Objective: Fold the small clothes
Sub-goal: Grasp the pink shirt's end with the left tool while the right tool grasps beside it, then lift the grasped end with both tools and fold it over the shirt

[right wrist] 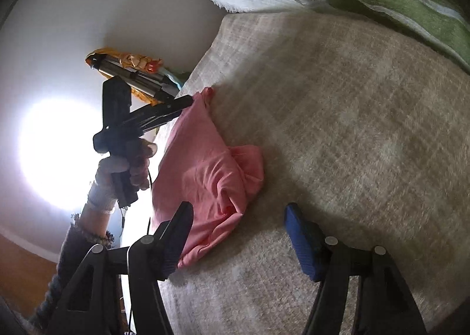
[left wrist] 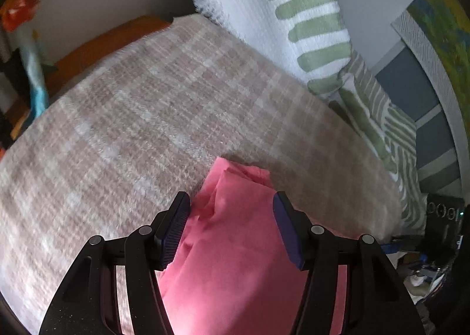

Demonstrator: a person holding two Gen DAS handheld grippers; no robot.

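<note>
A pink garment (left wrist: 238, 232) lies bunched on the beige checked blanket (left wrist: 141, 105). My left gripper (left wrist: 232, 229) is open, its jaws wide apart above the pink cloth, nothing pinched between them. In the right wrist view the same pink garment (right wrist: 205, 176) lies crumpled on the blanket (right wrist: 352, 129). My right gripper (right wrist: 238, 235) is open and empty, its left finger (right wrist: 176, 235) at the garment's near edge. The left gripper (right wrist: 164, 111) shows there held in a hand, its tip at the garment's far corner.
A white cushion with green stripes (left wrist: 293, 17) leans at the back of the blanket, with a green patterned cloth (left wrist: 379, 129) beside it. An orange surface (left wrist: 97, 47) runs along the far left edge. Clutter sits on the floor at the right (left wrist: 426, 264).
</note>
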